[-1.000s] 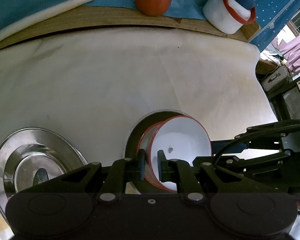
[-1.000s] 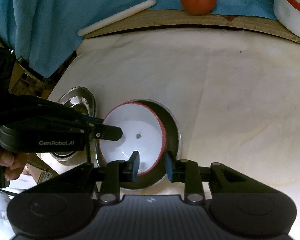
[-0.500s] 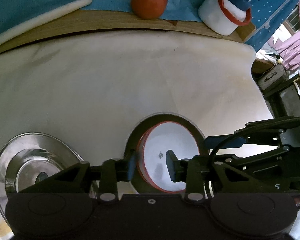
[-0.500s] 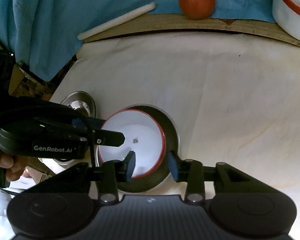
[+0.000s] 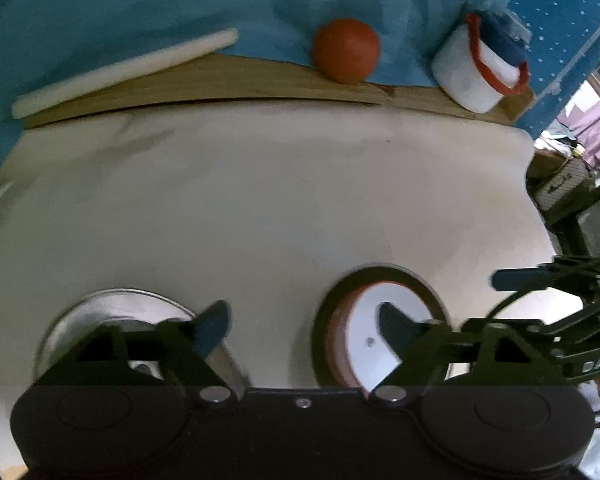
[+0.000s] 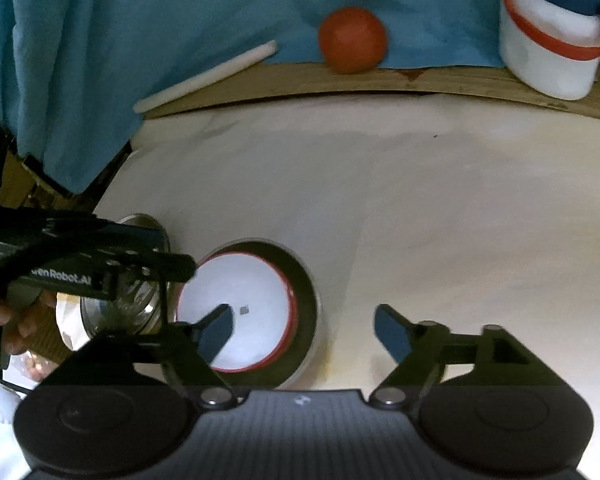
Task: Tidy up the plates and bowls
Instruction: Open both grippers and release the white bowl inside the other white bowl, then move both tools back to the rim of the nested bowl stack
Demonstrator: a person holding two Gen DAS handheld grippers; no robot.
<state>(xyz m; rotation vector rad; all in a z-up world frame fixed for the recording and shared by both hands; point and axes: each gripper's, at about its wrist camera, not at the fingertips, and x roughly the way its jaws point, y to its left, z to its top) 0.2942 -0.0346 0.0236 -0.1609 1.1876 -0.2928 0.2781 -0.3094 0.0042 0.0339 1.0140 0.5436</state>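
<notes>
Hand-held grippers, left [image 5: 302, 326] and right [image 6: 302, 330], gape wide, holding nothing.

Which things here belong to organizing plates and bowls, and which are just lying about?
Belong to the job:
- white bowl with red rim, sitting in the dark plate
- steel plate
- left claw and right claw, both open

Lying about:
- tomato
- white stick
- lidded white container
- blue cloth

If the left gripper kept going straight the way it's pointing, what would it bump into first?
Probably nothing close: the left gripper, jaws open, points between the shiny steel plate and the white red-rimmed bowl. Ahead lies bare white tabletop, then the wooden ledge. Depth is unclear.
</notes>
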